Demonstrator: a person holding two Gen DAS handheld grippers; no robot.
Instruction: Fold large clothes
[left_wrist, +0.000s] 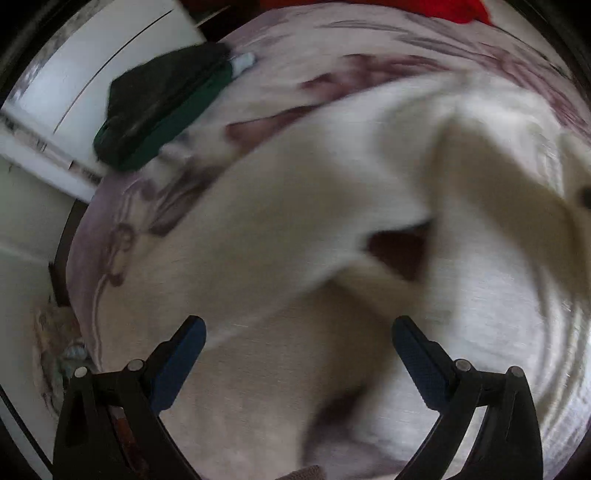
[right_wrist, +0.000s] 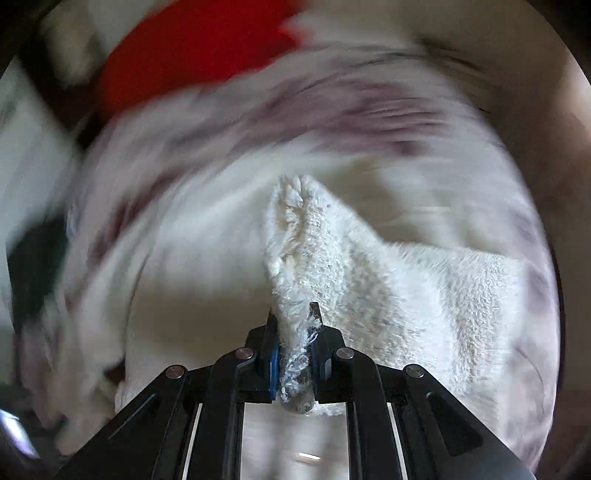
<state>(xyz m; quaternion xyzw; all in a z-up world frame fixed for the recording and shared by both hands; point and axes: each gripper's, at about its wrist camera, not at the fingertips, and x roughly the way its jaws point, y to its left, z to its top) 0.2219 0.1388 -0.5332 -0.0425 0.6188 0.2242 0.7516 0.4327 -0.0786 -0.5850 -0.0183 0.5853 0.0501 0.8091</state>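
Close in, we note the right hand-held gripper (right_wrist: 293, 325) pinching a bunched fold of fluffy white garment (right_wrist: 369, 280) between its two fingers, the pile squeezed up through the narrow gap and loose fibres trailing back toward the camera. From that pinch the cloth rises in a ridge and spreads rightward over the bed cover (right_wrist: 236, 122), a pale lilac sheet with dark purple swirls. Everything beyond the held fold is smeared with blur. We see the left hand-held gripper (left_wrist: 297, 332) spread wide, blue pads facing each other with nothing between them, pointing steeply down over the same white garment (left_wrist: 295, 192), which lies rumpled across the middle of the bed with a dark gap showing between two of its folds. Farther out, a dark green folded cloth (left_wrist: 155, 107) sits near the bed's far-left edge, beside white furniture (left_wrist: 92, 55). Red fabric (left_wrist: 454, 9) lies at the far end.
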